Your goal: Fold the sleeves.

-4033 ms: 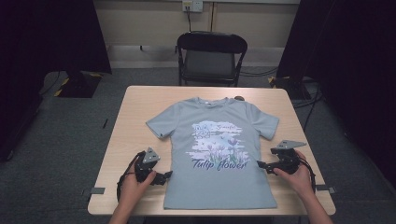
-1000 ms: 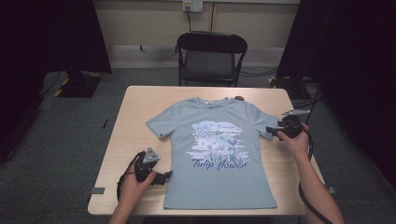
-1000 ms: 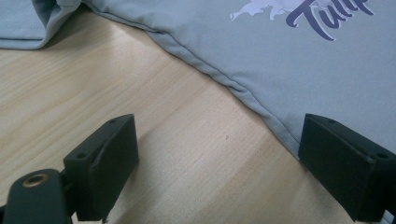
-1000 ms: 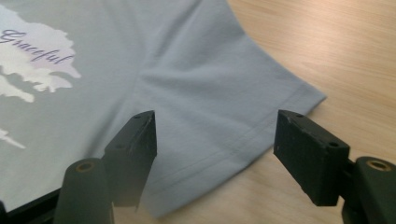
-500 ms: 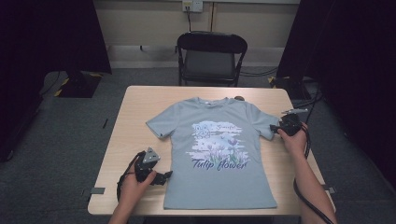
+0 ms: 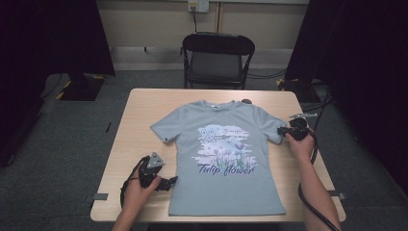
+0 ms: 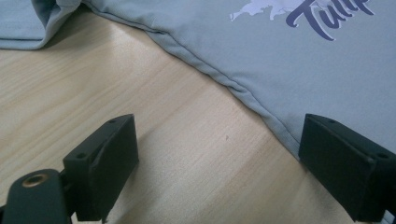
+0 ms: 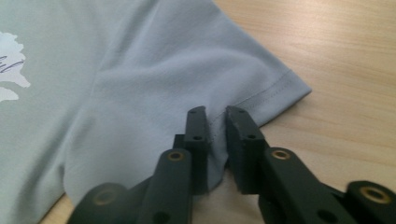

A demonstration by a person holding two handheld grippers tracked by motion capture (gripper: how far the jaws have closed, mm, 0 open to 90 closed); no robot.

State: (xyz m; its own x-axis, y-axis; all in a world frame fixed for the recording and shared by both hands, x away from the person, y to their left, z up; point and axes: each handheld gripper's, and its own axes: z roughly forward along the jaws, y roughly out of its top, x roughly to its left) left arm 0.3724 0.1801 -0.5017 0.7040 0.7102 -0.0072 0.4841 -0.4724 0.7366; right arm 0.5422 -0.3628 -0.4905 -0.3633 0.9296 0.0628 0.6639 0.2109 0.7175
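A grey T-shirt (image 6: 226, 159) with a "Tulip flower" print lies flat, front up, on the wooden table (image 6: 144, 115). My right gripper (image 6: 281, 130) is at the shirt's right sleeve (image 6: 270, 126). In the right gripper view its jaws have just been closing, and the right gripper (image 8: 215, 114) is now shut on a pinch of the sleeve (image 8: 261, 88) near its hem. My left gripper (image 6: 171, 183) rests by the shirt's lower left side. In the left gripper view it (image 7: 219, 135) stands open, with bare wood and the shirt's side seam (image 7: 243, 93) between its jaws.
A black folding chair (image 6: 217, 53) stands behind the table's far edge. A small dark object (image 6: 246, 101) lies on the table just past the collar. Bare wood runs along both sides of the shirt. Cables trail from both grippers.
The right hand went from the shirt's lower right side up to the right sleeve and has settled at the sleeve's edge. The left hand has stayed where it was.
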